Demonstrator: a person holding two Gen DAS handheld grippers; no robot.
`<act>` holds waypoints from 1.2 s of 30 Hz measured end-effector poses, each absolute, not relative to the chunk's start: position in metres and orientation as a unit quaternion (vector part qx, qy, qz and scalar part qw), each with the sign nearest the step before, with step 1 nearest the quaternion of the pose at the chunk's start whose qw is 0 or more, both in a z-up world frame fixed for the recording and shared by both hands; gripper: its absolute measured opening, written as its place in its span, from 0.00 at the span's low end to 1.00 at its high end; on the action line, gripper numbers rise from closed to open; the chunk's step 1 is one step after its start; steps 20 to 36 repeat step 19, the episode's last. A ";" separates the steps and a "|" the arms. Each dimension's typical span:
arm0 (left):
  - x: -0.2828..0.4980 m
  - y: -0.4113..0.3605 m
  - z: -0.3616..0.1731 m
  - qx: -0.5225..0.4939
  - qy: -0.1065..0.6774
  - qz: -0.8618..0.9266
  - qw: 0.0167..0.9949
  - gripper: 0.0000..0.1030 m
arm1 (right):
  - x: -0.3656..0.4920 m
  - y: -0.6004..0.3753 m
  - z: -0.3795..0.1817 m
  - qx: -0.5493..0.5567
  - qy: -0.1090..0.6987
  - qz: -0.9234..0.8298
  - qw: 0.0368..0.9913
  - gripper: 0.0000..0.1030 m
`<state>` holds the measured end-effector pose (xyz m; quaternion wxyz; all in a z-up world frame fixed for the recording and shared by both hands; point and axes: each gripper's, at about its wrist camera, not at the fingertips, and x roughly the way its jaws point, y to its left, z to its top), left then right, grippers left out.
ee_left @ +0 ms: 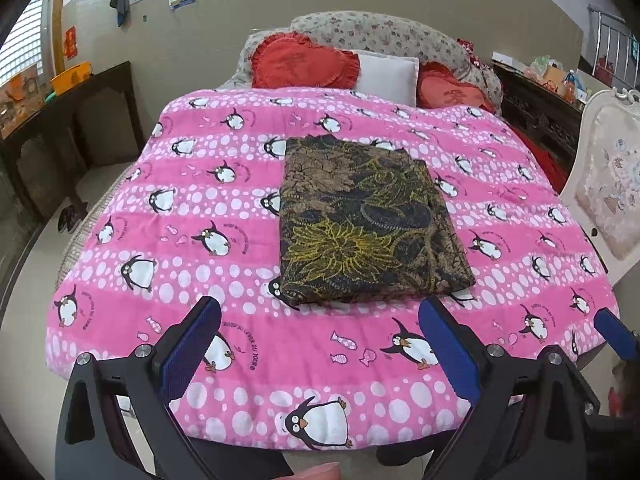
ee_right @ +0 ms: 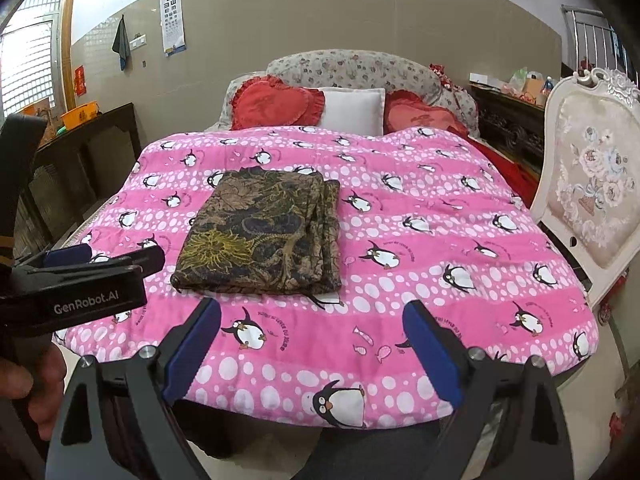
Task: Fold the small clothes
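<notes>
Folded garment beyond both parted jaws

Blanket: pink, white dots, black-and-white penguins. Folded cloth on the blanket: brown/black, yellow leaf print. Behind the blanket: red heart cushions, white pillow. Tool pads: blue, on black arms.

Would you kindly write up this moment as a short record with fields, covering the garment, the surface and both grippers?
garment: dark patterned cloth, folded into a neat rectangle
surface: pink penguin blanket on a bed
garment position: middle of the blanket, lying flat
left hand-held gripper: open, empty, short of the cloth
right hand-held gripper: open, empty, short of the cloth
behind: red heart cushions, white pillow
at right: ornate chair
</notes>
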<state>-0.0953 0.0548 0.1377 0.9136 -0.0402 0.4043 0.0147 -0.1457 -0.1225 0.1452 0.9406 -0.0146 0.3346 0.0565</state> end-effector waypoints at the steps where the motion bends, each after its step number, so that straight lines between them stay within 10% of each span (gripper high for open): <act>1: -0.093 0.054 0.135 -0.039 0.408 0.015 0.912 0.82 | -0.144 -0.124 0.144 -0.012 0.337 0.057 0.940 0.92; 36: -0.049 0.063 0.088 -0.043 0.450 0.019 0.892 0.82 | -0.093 -0.119 0.100 -0.011 0.390 0.067 0.918 0.92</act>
